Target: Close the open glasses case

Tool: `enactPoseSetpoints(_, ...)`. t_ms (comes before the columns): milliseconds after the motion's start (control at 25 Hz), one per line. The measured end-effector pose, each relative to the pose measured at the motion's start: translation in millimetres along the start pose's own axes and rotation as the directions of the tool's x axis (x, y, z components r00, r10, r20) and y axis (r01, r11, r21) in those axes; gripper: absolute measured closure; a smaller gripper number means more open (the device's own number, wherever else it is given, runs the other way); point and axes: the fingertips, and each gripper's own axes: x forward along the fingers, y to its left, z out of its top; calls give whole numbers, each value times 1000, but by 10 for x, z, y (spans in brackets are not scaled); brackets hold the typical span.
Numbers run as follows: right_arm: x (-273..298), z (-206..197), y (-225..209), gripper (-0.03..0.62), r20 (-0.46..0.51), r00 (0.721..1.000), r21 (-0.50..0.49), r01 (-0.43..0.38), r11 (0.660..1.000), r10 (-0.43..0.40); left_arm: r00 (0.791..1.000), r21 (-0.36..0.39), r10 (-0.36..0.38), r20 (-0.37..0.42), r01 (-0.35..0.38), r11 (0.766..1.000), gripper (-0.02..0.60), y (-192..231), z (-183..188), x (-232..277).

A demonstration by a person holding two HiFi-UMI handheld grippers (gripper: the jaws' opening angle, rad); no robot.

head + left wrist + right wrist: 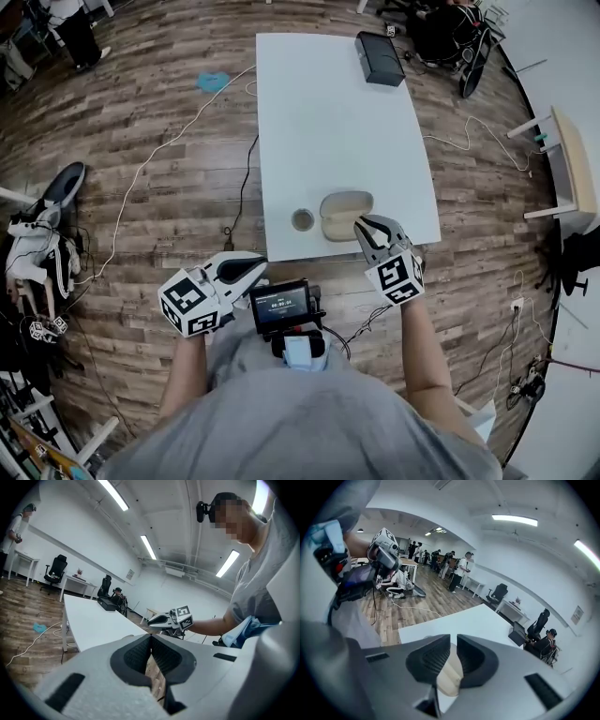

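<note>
The beige glasses case (343,215) lies open near the front edge of the white table (328,122), its lid tipped back. My right gripper (367,226) hovers at the case's front right corner, and its jaws show only a narrow gap. In the right gripper view the case (450,677) shows just below and between the jaws of that gripper (453,640); whether they touch it I cannot tell. My left gripper (253,267) is off the table's front left corner, over the floor. In its own view the left gripper (150,639) is shut on nothing.
A small round grey object (303,220) sits just left of the case. A black box (380,58) lies at the table's far end. Cables (169,141) run over the wooden floor at the left. A small screen (280,305) hangs at the person's chest.
</note>
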Motion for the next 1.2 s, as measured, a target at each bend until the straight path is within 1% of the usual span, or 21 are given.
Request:
enactPoseSetpoints(160, 226, -88, -67, 560, -44, 999, -53, -18, 998, 16, 1000, -10, 17, -8, -17, 1000, 563, 136, 1, -18)
enactPoseSetpoints(320, 487, -202, -146, 560, -94, 996, -146, -11, 989, -3, 1000, -33, 31, 1, -31, 999, 563, 284, 18, -66)
enactPoseSetpoints(480, 740, -355, -184, 560, -141, 990, -272, -20, 962, -19, 999, -41, 55, 2, -55, 998, 563, 415, 35, -103)
enactPoseSetpoints(600, 886, -484, -209, 560, -183, 983, -329, -61, 942, 0, 998, -45, 66, 0, -66, 997, 563, 470, 50, -101)
enactPoseSetpoints(840, 1112, -748, -220, 560, -262, 964, -373, -148, 916, 49, 998, -64, 67, -11, -67, 996, 563, 514, 27, -75)
enactPoseSetpoints(1200, 1358, -902, -214, 560, -319, 945, -449, -221, 866, 76, 997, -89, 73, -26, -75, 993, 563, 601, -34, -74)
